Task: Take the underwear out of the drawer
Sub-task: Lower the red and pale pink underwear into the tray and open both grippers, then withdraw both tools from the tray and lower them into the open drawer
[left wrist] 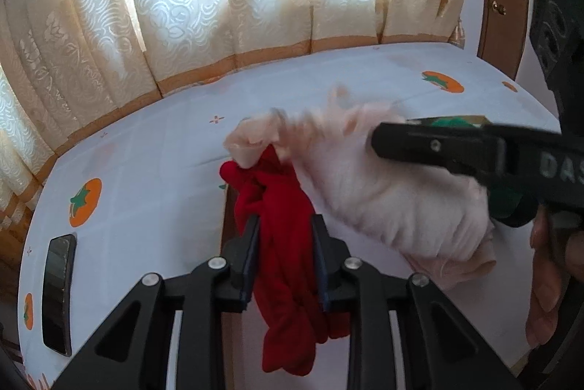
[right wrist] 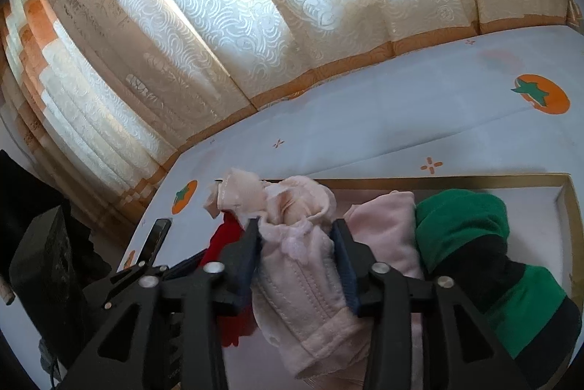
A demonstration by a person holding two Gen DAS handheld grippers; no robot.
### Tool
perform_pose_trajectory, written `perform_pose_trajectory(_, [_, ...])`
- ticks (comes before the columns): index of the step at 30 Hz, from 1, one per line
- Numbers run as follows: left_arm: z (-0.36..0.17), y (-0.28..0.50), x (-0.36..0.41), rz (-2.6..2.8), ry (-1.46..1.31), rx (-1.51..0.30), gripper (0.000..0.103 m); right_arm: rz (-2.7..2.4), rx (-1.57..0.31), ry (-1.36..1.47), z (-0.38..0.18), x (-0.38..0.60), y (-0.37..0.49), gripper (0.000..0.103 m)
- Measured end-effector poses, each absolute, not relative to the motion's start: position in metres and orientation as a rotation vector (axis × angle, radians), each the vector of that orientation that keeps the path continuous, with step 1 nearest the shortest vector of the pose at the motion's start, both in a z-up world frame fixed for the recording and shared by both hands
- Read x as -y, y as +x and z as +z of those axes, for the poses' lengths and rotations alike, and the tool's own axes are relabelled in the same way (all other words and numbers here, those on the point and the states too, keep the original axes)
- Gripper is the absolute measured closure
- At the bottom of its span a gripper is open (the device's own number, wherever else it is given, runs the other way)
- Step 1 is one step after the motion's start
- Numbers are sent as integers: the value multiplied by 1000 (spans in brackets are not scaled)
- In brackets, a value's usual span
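My left gripper (left wrist: 285,220) is shut on a red underwear (left wrist: 284,298), which hangs bunched between its pads over the table. To its right, a pale pink underwear (left wrist: 383,200) is blurred under a finger of my right gripper (left wrist: 419,140). In the right wrist view my right gripper (right wrist: 296,226) has the pink underwear (right wrist: 299,280) filling its gap and touching both pads. The red underwear (right wrist: 226,236) shows just to its left. Behind lies the open drawer (right wrist: 438,179), holding another pink garment (right wrist: 387,229) and a green and black one (right wrist: 467,218).
A white tablecloth (left wrist: 146,207) printed with orange fruit covers the surface. A dark phone (left wrist: 58,291) lies near its left edge. Cream curtains (left wrist: 219,7) hang behind. A person's hand (left wrist: 544,280) holds the right gripper at the right rim.
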State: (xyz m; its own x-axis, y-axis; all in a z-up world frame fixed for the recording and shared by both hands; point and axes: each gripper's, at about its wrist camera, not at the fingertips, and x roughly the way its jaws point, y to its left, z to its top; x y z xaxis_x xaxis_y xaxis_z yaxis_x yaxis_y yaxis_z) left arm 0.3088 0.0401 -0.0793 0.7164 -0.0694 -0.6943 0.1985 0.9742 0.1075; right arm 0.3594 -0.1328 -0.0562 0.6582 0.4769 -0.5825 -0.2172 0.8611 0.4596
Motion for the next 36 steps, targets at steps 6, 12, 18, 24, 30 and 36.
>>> perform_pose_trajectory(6, [-75,302,-42,-130,183,-735,69,400,-742,316,-51,130,352,43])
perform_pose_trajectory(12, [-62,286,-43,-110,182,-690,42,406,-742,328,-48,143,336,37])
perform_pose_trajectory(18, [-58,265,-39,-118,163,-665,40,423,-729,335,-40,160,313,36])
perform_pose_trajectory(24, [-54,237,-37,-148,111,-632,39,462,-710,293,-28,168,282,36])
perform_pose_trajectory(30, [-55,210,-34,-186,75,-614,38,519,-703,226,-22,169,246,35])
perform_pose_trajectory(36, [-58,182,-26,-225,63,-604,37,565,-697,185,-19,172,213,35])
